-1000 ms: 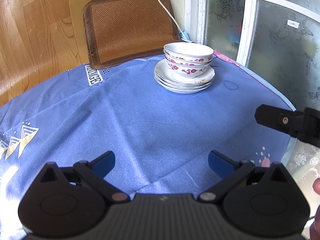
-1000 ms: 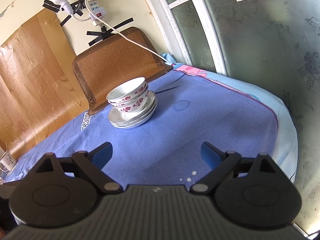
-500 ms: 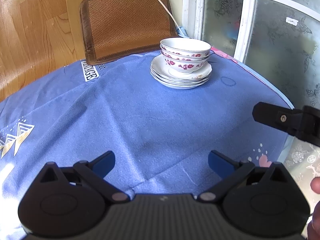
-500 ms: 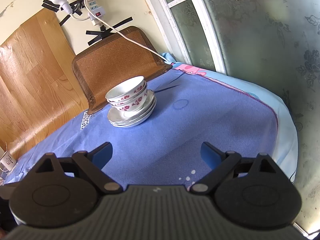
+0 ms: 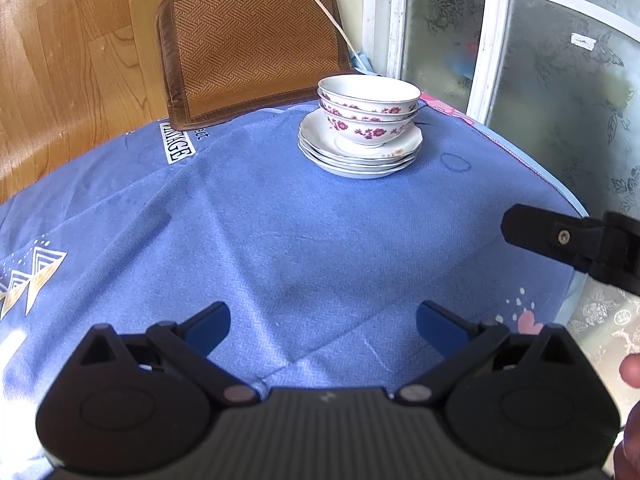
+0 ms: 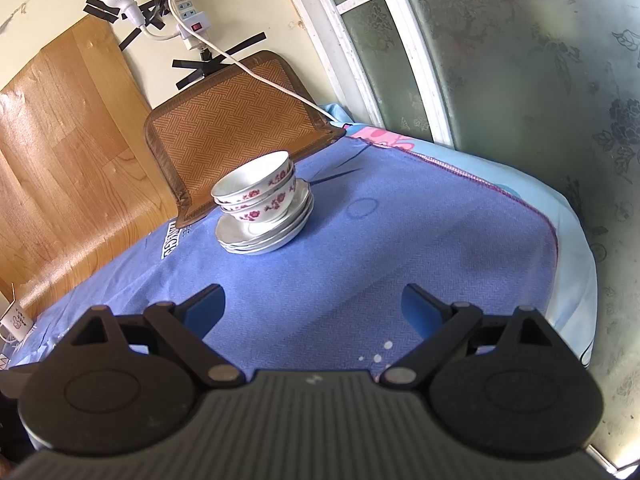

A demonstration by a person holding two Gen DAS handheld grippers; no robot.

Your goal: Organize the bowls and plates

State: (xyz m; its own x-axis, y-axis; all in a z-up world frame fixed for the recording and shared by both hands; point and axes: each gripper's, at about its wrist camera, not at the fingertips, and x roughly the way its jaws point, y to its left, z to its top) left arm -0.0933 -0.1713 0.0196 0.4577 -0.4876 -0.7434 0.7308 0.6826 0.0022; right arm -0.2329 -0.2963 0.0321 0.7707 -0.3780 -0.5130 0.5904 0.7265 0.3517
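Three white bowls with red flowers (image 5: 368, 110) (image 6: 256, 192) are nested on a stack of white plates (image 5: 360, 154) (image 6: 266, 230) at the far side of the blue tablecloth (image 5: 280, 232) (image 6: 400, 248). My left gripper (image 5: 323, 326) is open and empty, low over the near cloth, well short of the stack. My right gripper (image 6: 314, 310) is open and empty, also well back from the stack. One finger of the right gripper (image 5: 560, 236) shows at the right edge of the left wrist view.
A brown woven mat (image 5: 248, 44) (image 6: 228, 128) leans on the wall behind the stack. A white cable (image 6: 260, 76) runs from a taped power strip (image 6: 188, 20). Frosted glass doors (image 5: 560, 80) (image 6: 520, 80) stand to the right, past the table's edge.
The stack has shifted slightly left in the left wrist view, so that gripper has drifted a little. The right gripper has barely moved. Both stay open.
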